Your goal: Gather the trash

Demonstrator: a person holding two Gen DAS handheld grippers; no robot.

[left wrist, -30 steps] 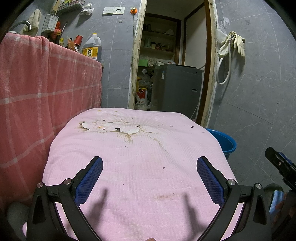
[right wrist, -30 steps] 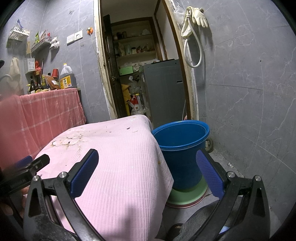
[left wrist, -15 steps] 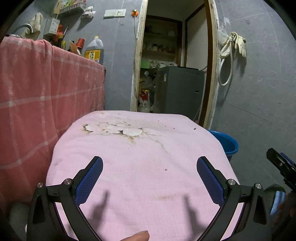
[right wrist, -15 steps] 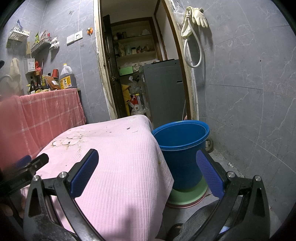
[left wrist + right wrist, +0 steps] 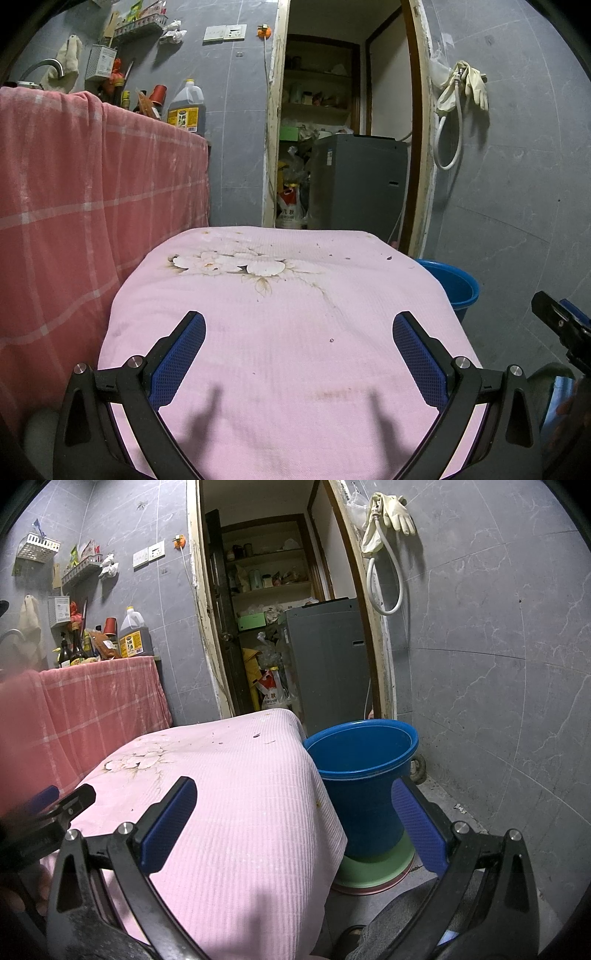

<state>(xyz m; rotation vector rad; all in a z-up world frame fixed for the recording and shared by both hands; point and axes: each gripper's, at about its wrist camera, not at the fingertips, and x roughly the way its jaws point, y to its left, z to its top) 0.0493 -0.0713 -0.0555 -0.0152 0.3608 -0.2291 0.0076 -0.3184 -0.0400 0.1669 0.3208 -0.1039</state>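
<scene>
Pink cloth (image 5: 280, 332) covers the table, and the only trash in sight is a scatter of tiny dark crumbs (image 5: 388, 257) near its far edge at about one o'clock from the left gripper (image 5: 298, 341); these look light, dry and brittle, likely too small to pinch singly, so sweeping them toward the edge seems wiser. Both the left gripper and right gripper (image 5: 295, 808) are spread wide and hold nothing. At one o'clock in the right view, the blue bucket (image 5: 364, 775) stands beside the table on a green basin (image 5: 369, 873); its visible interior looks bare.
</scene>
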